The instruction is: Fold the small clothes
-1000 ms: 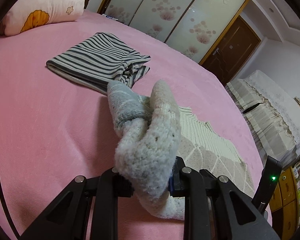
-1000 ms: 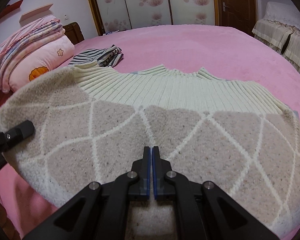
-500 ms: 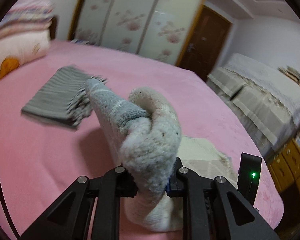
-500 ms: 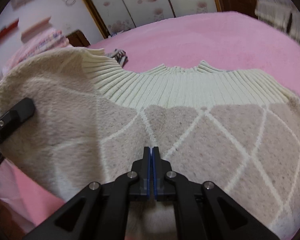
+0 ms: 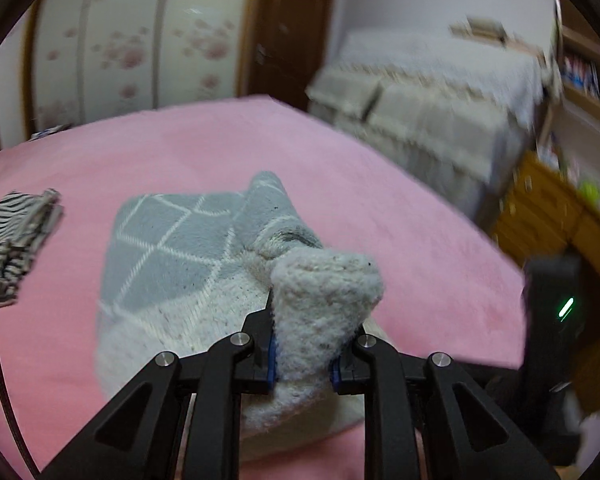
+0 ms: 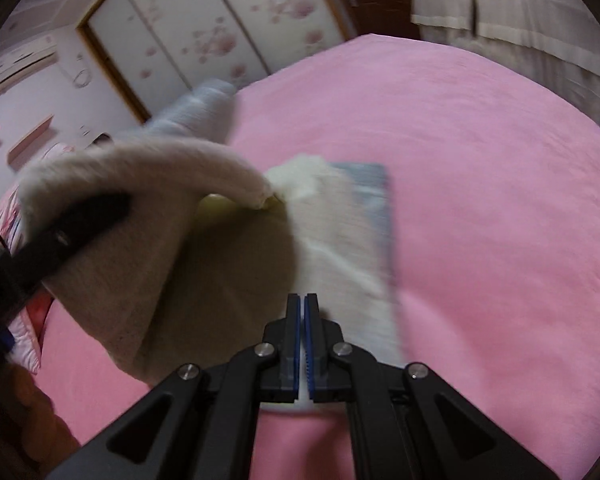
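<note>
Left wrist view: one left claw (image 5: 304, 344) is sitting low in the foreground, its two fingers (image 5: 260, 340) pinching a thick fuzzy bunch of one sweater (image 5: 172, 256). The gripped fold is standing up between the pads and bulging above them. Beyond the grip, the sweater is draping down onto the pink bed (image 5: 380, 200), showing a grey panel with a white diamond pattern above a cream band. Count on the bed in this view: one sweater, one striped garment (image 5: 16, 236). The striped garment is lying flat near the left edge, well apart from the sweater. The right claw body (image 5: 548, 320) is showing at the right edge with one green light lit. Farther off: one white-draped sofa (image 5: 440, 92), one dark door (image 5: 292, 36), and floral sliding wardrobe doors (image 5: 120, 52).

Right wrist view: one right claw (image 6: 302, 320) is pointing forward over the sweater (image 6: 236, 264), its jaws pressed together with only a thin slit between the blue pads. Whether any fabric is caught between them, I cannot tell; cream cloth is lying directly beneath the tips. The left claw (image 6: 72, 232) is entering from the left, raised above the bed (image 6: 480, 180), carrying the sweater's left side up and over, so that the cloth is arching across the part lying flat. The frame is motion-blurred. At the far wall, the wardrobe doors (image 6: 220, 28) are in sight.
</note>
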`<state>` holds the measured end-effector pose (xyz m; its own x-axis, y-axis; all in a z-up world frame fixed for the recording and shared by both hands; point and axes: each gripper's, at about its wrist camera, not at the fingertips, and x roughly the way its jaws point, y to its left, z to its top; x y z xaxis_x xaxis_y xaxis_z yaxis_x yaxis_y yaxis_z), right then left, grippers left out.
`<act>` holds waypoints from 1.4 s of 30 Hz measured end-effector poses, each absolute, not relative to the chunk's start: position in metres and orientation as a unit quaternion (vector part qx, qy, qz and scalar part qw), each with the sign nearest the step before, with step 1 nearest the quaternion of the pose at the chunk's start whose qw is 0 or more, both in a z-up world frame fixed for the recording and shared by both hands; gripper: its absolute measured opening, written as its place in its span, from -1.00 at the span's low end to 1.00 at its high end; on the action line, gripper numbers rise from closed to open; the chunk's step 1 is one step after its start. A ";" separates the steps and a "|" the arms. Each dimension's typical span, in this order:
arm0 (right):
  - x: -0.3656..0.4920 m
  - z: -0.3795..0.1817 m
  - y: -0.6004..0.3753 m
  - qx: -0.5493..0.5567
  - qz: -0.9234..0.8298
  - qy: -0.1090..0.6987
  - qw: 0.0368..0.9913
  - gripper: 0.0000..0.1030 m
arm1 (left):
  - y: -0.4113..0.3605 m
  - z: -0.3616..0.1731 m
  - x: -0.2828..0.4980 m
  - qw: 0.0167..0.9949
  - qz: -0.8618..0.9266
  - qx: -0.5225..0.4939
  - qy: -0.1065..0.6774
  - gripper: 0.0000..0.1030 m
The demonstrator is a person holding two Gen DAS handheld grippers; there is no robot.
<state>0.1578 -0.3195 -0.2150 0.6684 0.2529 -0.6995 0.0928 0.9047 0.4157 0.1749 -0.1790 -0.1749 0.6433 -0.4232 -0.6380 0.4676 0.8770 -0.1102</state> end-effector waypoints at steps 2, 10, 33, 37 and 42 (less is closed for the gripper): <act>0.155 -0.219 -0.328 0.227 0.053 0.406 0.884 -0.98 | -0.196 -0.193 0.170 0.896 -0.239 0.056 0.369 -0.68; 0.175 -0.221 -0.335 0.239 0.107 0.406 0.875 -0.98 | -0.172 -0.186 0.169 0.894 -0.235 -0.001 0.382 -0.67; 0.280 -0.211 -0.406 0.327 0.090 0.362 0.868 -0.98 | -0.180 -0.197 0.195 0.870 -0.251 -0.072 0.418 -0.67; 0.266 -0.207 -0.416 0.309 0.070 0.371 0.873 -0.98 | -0.193 -0.209 0.188 0.870 -0.249 -0.050 0.423 -0.67; 0.237 -0.204 -0.422 0.287 0.062 0.383 0.876 -0.98 | -0.208 -0.217 0.176 0.879 -0.245 -0.003 0.410 -0.31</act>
<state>0.2371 -0.4219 -0.2039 0.6988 0.3284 -0.6355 0.1115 0.8275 0.5503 0.1759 -0.2084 -0.2173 0.5443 -0.4326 -0.7188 0.4271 0.8803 -0.2064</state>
